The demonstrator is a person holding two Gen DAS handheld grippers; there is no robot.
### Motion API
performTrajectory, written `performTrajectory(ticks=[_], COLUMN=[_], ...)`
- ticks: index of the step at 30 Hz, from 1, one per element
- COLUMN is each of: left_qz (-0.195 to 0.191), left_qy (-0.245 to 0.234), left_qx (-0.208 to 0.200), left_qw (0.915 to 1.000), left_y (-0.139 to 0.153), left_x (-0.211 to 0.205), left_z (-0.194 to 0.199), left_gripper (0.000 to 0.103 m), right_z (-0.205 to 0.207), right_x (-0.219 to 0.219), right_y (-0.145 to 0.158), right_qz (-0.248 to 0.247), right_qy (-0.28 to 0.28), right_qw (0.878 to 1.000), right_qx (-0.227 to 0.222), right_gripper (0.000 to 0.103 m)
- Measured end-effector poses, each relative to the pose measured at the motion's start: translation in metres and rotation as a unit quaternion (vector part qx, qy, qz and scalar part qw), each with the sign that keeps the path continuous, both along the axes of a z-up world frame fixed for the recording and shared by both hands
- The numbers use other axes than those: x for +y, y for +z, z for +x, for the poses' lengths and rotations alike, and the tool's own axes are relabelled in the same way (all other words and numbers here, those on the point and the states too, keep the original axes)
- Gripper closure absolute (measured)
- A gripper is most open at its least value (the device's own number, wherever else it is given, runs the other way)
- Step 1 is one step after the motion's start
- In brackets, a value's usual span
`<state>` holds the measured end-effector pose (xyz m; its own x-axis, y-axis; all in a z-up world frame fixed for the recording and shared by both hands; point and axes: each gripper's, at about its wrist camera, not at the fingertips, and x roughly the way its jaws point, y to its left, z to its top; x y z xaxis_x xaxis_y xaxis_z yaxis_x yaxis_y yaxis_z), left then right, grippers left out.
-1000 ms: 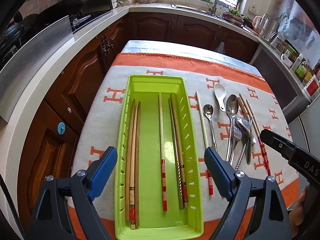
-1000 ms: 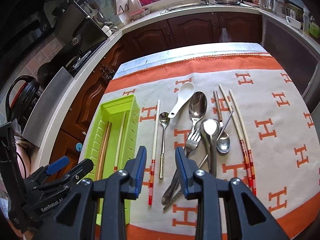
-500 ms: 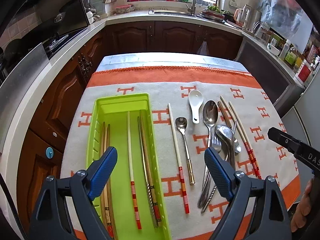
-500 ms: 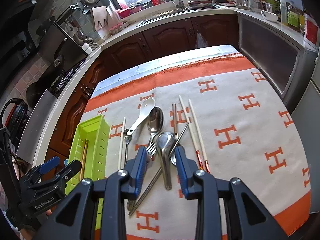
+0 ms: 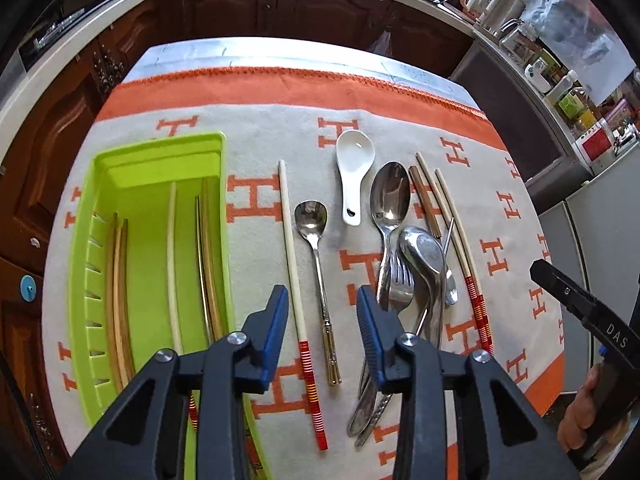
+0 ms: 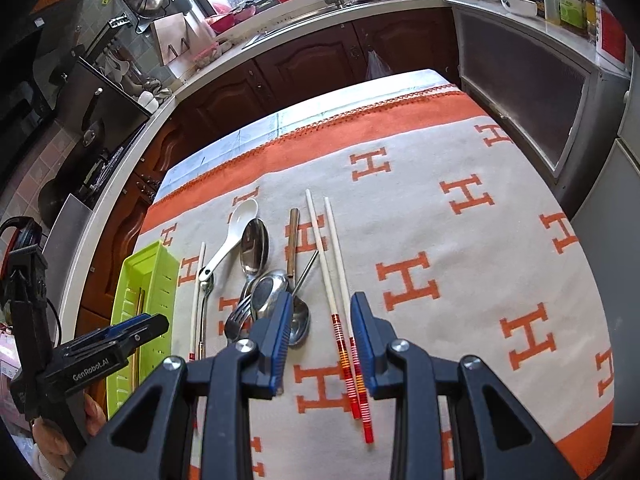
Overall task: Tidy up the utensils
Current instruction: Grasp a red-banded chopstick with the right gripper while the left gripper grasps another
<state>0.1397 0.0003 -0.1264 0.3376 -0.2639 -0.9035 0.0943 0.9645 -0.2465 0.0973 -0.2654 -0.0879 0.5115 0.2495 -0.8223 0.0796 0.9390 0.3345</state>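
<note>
A lime green tray (image 5: 208,148) on the left of the table holds several chopsticks (image 5: 173,264). Right of it lie a single white chopstick (image 5: 294,280), a small gold-handled spoon (image 5: 316,248), a white ceramic spoon (image 5: 354,168), a heap of steel spoons and a fork (image 5: 416,272), and a pair of red-tipped chopsticks (image 5: 464,264). My left gripper (image 5: 322,332) is open and empty, above the single chopstick and small spoon. My right gripper (image 6: 322,340) is open and empty, straddling the red-tipped pair (image 6: 340,312).
An orange and grey cloth with H marks (image 6: 460,240) covers the table. Dark wood cabinets (image 5: 280,4) and a counter with a sink (image 6: 320,4) run behind. An appliance (image 6: 520,92) stands close on the right.
My left gripper moved right from over the tray to over the loose utensils and narrowed its jaws. My right gripper moved right to the red-tipped pair and opened wider.
</note>
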Motion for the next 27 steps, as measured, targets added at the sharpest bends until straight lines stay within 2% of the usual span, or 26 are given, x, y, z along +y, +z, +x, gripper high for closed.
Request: performTrajectory(ticks=[3,6,10,12,18,24,27], left_qz=[0.004,0.02,0.038,0.037,0.069,0.118,0.118], left_qy=[0.007,0.009,0.019,0.021,0.027,0.02,0.017], left_qx=[0.016,0.035,0.066,0.073,0.068,0.075,0.079], left_qw=[0.9998,0.9992,0.9969,0.9964,0.9949,0.99,0.9897], left_y=[-0.01,-0.019,-0.034,-0.039,-0.044,-0.046,-0.046], left_x=[-0.002,-0.006,-0.01,-0.011,-0.018,-0.032,-0.038], left_z=[0.005,0.009,0.015,0.018,0.026,0.034,0.036], left_gripper=[0.074,0.086,0.088,0.093,0.094,0.094,0.085], right_z=[-0.001,-0.001,-0.001,-0.001,-0.002,-0.003,-0.004], right_x=[0.0,0.0,-0.002,-0.003,-0.006,-0.009,-0.009], right_y=[-0.005,-0.008,-0.011,-0.011,-0.012,-0.013,-0.012], right_qz=[0.004,0.01,0.016,0.02,0.022,0.025,0.026], right_qy=[0.003,0.005,0.003,0.002,-0.001,-0.003,-0.003], right_qw=[1.0,1.0,1.0,1.0,1.0,1.0,1.0], right_qx=[0.004,0.008,0.008,0.009,0.007,0.005,0.004], right_gripper=[0.073,0.073,0.073,0.073,0.073,0.073,0.073])
